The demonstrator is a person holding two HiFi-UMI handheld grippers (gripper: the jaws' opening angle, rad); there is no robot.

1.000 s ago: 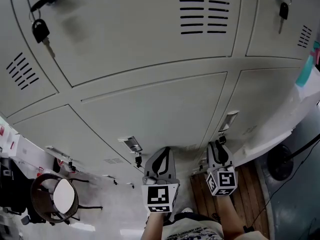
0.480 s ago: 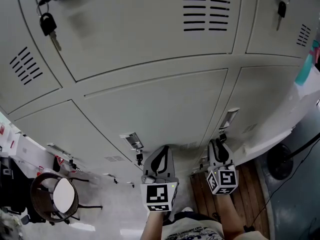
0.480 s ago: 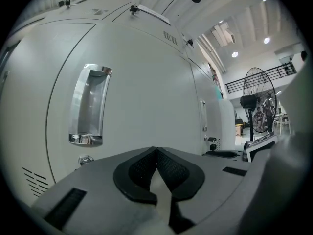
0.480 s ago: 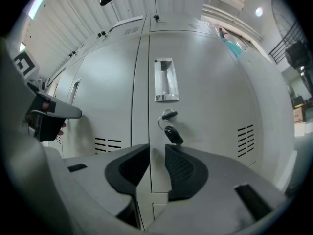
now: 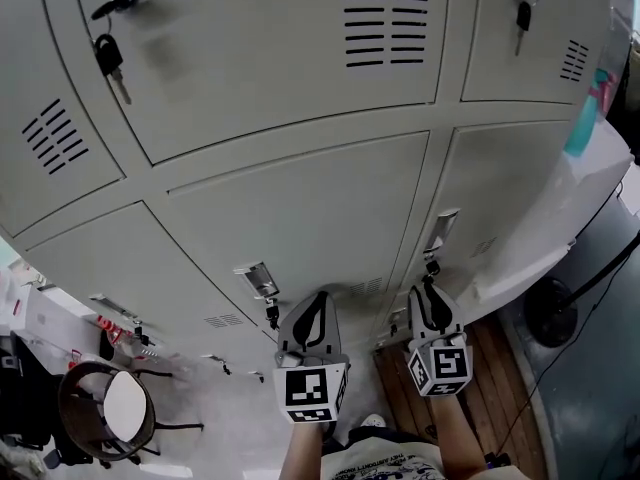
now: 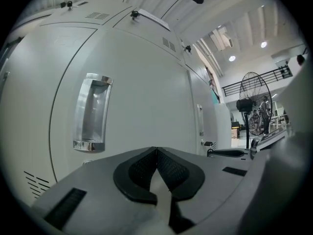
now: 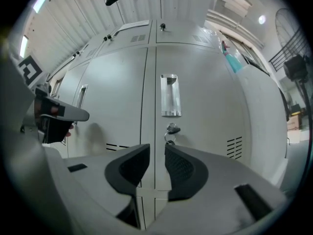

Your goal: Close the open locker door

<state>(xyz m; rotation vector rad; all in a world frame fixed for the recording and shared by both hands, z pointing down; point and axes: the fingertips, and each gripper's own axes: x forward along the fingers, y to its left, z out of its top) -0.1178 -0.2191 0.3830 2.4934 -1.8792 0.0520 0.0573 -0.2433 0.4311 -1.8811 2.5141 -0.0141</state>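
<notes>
Grey locker doors fill the head view, and those in front of me look flush with their frames. My left gripper (image 5: 311,313) is shut and empty, its tips close to the lower middle door (image 5: 300,218), beside a recessed handle (image 6: 91,112). My right gripper (image 5: 429,295) points at the lower right door (image 5: 500,193), just below its handle (image 7: 169,96) and its key (image 7: 171,129). A narrow gap shows between the right jaws, with nothing in it. A paler panel (image 5: 570,218) stands out at the far right; I cannot tell if it is a door.
Keys hang from the upper lockers (image 5: 112,60) (image 5: 521,13). A round stool (image 5: 105,408) stands on the floor at the lower left. A wooden floor strip (image 5: 480,398), a fan base (image 5: 545,313) and a cable lie at the lower right.
The head view has swung slightly, so the lockers sit further left in it. Both grippers have edged up and left, still in front of the lower doors.
</notes>
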